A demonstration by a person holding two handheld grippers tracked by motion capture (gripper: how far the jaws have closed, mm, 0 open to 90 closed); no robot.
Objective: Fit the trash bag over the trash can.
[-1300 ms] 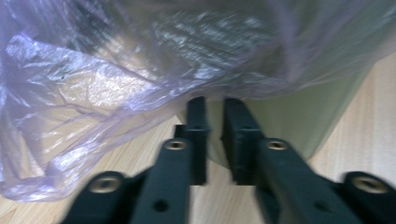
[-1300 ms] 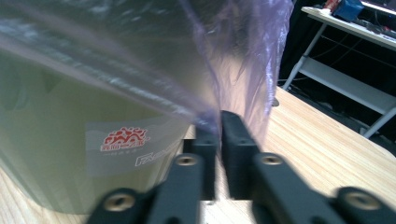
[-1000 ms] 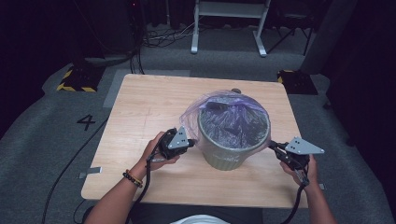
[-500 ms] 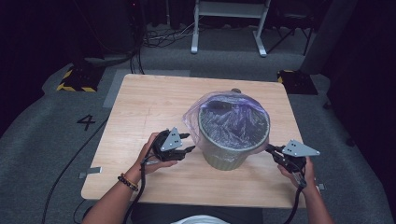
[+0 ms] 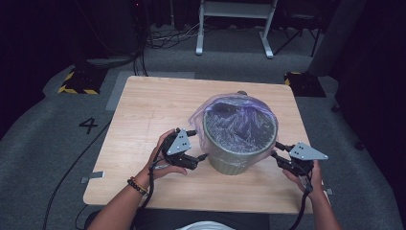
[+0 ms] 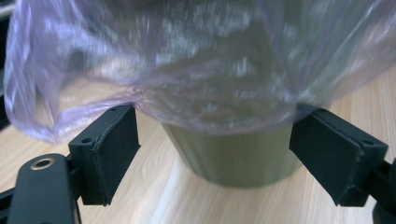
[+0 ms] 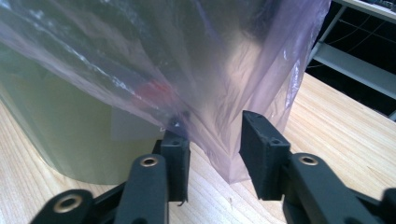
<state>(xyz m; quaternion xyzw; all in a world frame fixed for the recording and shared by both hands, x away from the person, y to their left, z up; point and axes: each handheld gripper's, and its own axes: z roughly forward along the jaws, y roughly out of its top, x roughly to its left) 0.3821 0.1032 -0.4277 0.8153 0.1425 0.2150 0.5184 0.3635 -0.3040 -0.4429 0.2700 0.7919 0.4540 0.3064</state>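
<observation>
We had just opened both jaws: the left gripper (image 6: 224, 154) stood wide below the purple bin liner (image 6: 187, 70), the right gripper (image 7: 215, 158) partly apart around its hanging fold, over the green bin (image 5: 230, 160).

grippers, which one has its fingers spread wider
The left gripper: its jaws have just been opening and its fingers stand far apart with the bag hanging free above them. The right gripper has opened less, bag edge between its fingers.
</observation>
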